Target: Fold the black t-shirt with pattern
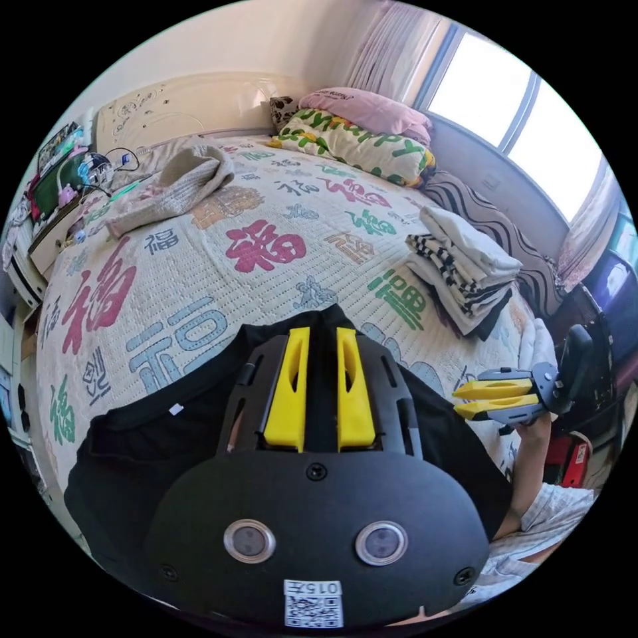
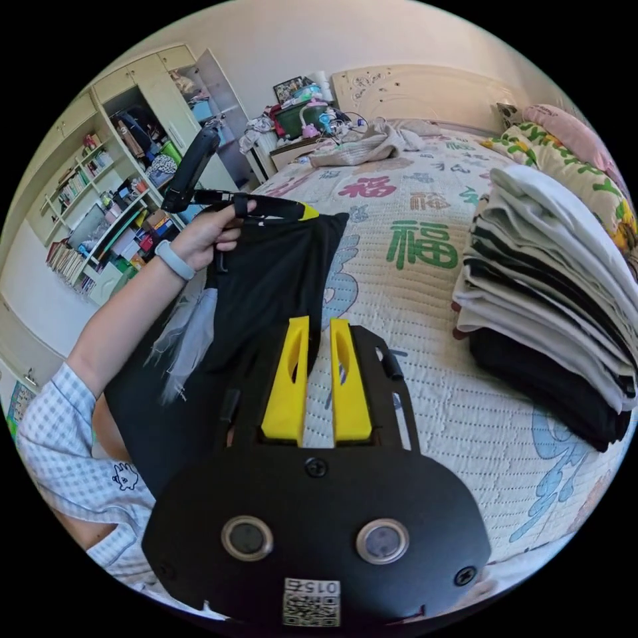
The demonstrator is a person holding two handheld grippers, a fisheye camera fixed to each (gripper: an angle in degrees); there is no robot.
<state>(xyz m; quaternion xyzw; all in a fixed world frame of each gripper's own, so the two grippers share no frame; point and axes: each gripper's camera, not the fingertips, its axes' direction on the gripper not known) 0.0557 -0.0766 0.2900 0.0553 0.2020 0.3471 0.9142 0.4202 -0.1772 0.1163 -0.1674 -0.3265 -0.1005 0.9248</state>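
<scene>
We had the left gripper (image 2: 302, 211) pinching the black t-shirt (image 2: 266, 292) up off the bed (image 1: 199, 279) near the folded stack (image 2: 551, 299), right gripper (image 2: 318, 329) pressed together on nothing, so that single pinch could've slipped and dropped it crumpled.

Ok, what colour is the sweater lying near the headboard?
Beige, a knit sweater crumpled on the bedspread; the left gripper view shows it best.
</scene>
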